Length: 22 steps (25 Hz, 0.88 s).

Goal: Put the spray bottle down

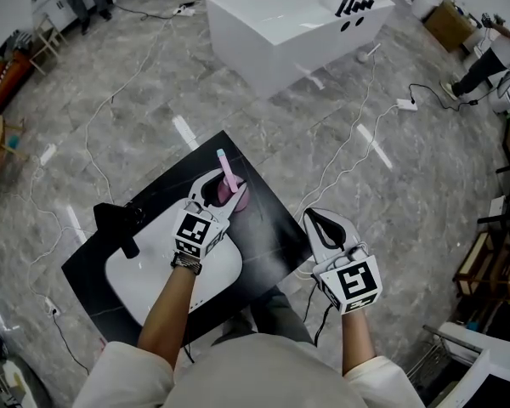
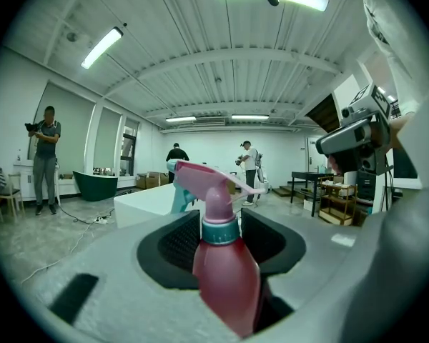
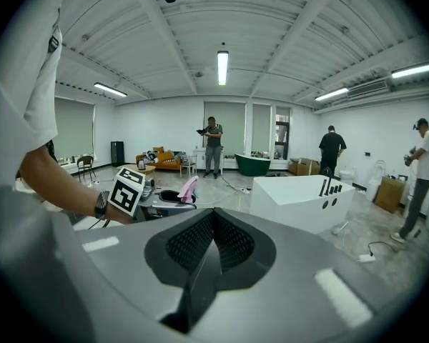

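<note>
Pink spray bottle [image 2: 225, 277] | upright, clamped in left claw [image 1: 223, 192] | nozzle points away

Grey marble floor [image 1: 153, 83], white bathtub [image 1: 263, 49], ribbed white ceiling [image 2: 200, 70], strip lights [image 3: 222, 66]

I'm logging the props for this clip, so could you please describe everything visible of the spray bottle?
The spray bottle has a translucent pink-red plastic body, a teal collar and a pale pink trigger head. It stands roughly upright in the left gripper, whose jaws clamp its body, above the black countertop. Whether its base touches the countertop is hidden.
</note>
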Each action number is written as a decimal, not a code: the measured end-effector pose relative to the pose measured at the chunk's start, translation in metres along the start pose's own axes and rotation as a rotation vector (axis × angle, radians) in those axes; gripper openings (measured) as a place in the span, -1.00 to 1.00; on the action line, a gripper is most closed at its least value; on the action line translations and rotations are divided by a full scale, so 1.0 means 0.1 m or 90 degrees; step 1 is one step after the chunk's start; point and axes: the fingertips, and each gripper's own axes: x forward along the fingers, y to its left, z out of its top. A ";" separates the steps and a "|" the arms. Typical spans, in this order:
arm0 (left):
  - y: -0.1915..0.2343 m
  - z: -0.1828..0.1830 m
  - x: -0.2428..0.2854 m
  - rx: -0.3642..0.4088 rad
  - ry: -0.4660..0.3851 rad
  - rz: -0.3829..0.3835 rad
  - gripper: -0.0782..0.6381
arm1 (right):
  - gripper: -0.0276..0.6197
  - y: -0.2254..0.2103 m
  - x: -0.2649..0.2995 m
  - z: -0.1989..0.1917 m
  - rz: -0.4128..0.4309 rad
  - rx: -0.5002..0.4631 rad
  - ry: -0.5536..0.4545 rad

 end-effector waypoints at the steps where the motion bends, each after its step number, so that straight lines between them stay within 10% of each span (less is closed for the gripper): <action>1: 0.01 -0.03 0.02 -0.001 0.003 0.000 -0.26 | -0.90 -0.01 0.01 -0.01 0.000 0.001 0.001; 22: -0.04 -0.24 -0.03 0.018 0.022 0.006 -0.26 | -0.90 0.00 0.06 -0.11 -0.003 0.010 0.017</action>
